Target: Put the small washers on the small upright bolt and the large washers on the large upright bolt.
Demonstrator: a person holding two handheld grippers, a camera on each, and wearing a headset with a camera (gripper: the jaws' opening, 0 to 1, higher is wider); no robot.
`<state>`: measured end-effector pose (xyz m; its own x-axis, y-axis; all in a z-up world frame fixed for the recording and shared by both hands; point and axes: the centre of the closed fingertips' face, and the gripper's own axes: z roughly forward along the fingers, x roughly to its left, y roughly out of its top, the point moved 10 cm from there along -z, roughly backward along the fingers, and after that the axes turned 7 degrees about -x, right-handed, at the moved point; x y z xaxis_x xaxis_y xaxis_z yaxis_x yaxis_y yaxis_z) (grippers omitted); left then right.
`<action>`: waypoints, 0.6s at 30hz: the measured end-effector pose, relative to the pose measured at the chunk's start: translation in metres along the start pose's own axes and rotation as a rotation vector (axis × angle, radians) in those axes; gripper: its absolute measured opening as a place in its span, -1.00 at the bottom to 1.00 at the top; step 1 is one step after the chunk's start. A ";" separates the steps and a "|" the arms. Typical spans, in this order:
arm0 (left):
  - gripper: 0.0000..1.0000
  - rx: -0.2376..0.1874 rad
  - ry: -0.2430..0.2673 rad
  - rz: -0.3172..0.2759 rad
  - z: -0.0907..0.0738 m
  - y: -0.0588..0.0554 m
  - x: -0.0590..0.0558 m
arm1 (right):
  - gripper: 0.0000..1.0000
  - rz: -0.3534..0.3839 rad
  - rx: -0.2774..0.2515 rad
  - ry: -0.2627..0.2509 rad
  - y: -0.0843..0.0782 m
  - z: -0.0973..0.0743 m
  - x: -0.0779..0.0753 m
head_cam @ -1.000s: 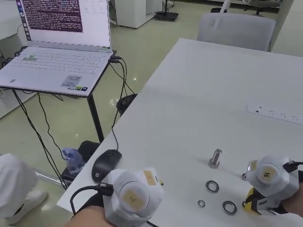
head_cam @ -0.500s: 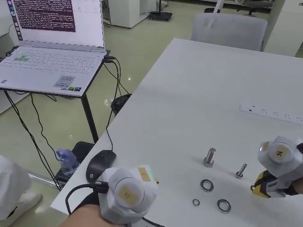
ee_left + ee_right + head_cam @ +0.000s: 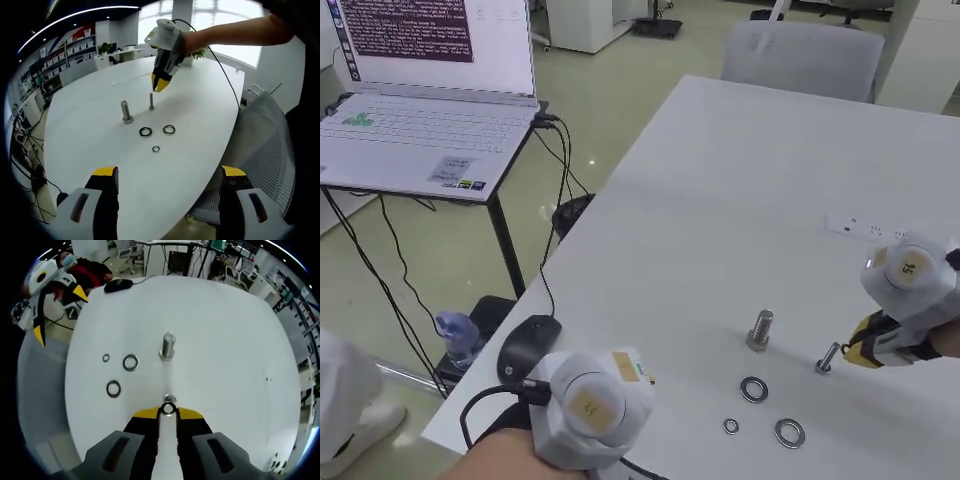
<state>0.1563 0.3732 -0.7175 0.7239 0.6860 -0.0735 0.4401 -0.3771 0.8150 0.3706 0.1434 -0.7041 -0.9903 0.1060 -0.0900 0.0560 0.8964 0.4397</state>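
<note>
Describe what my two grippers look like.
The left gripper and right gripper both have white, faceted housings, each topped with a round tan disc. The right one's disc carries a printed number. Their tongs are black with yellow tips on grey bases. A black cable trails from each housing. The left housing also bears a small yellow sticker.

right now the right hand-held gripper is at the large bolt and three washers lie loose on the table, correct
Not quite: the right hand-held gripper is at the small bolt, not the large bolt, which stands free beyond it, as the right gripper view shows. The three washers do lie loose on the table.
</note>
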 end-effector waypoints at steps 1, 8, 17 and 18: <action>0.65 0.003 -0.001 -0.001 0.001 0.000 0.000 | -0.73 -0.002 -0.003 -0.002 0.002 0.000 -0.001; 0.63 0.004 -0.006 -0.002 0.002 0.000 0.001 | -0.73 -0.010 0.003 0.007 0.006 0.006 -0.006; 0.58 0.011 -0.010 -0.005 0.002 -0.001 0.005 | -0.73 -0.014 0.024 0.017 0.004 0.013 -0.008; 0.58 0.011 -0.010 -0.006 0.002 -0.001 0.005 | -0.73 -0.012 0.026 0.020 0.003 0.014 -0.008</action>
<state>0.1606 0.3761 -0.7193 0.7266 0.6819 -0.0839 0.4500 -0.3800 0.8082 0.3809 0.1515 -0.7142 -0.9932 0.0865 -0.0773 0.0468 0.9086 0.4151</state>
